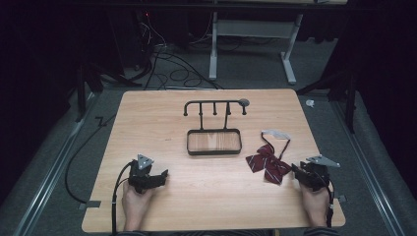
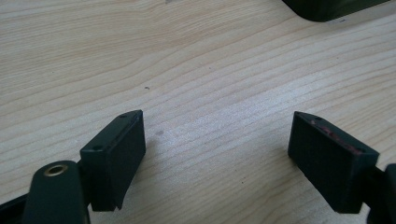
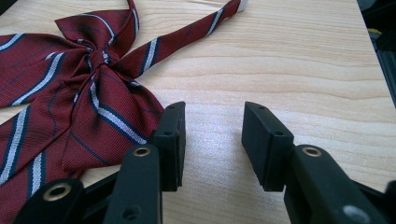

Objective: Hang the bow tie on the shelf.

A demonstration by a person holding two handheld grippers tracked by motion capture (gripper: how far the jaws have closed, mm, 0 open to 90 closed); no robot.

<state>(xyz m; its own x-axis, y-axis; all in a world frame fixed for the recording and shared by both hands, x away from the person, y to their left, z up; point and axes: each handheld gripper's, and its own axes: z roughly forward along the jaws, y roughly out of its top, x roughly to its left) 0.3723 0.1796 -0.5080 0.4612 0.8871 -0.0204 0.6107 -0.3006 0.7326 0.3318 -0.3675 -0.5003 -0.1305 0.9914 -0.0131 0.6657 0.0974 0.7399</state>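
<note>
One striped bow tie point(image 1: 268, 163) lay on the table point(image 1: 206, 196) just beside the right gripper point(image 1: 299, 173), one black hook rack point(image 1: 214, 129) stood mid-table, and the left gripper point(image 1: 162, 175) and its partner rested with jaws open, holding nothing.

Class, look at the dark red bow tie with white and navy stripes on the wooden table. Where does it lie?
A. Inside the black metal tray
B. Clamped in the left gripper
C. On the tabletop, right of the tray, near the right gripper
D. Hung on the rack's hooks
C: the dark red striped bow tie lies flat on the wooden table, right of the black metal tray and just beside the open right gripper.
</note>
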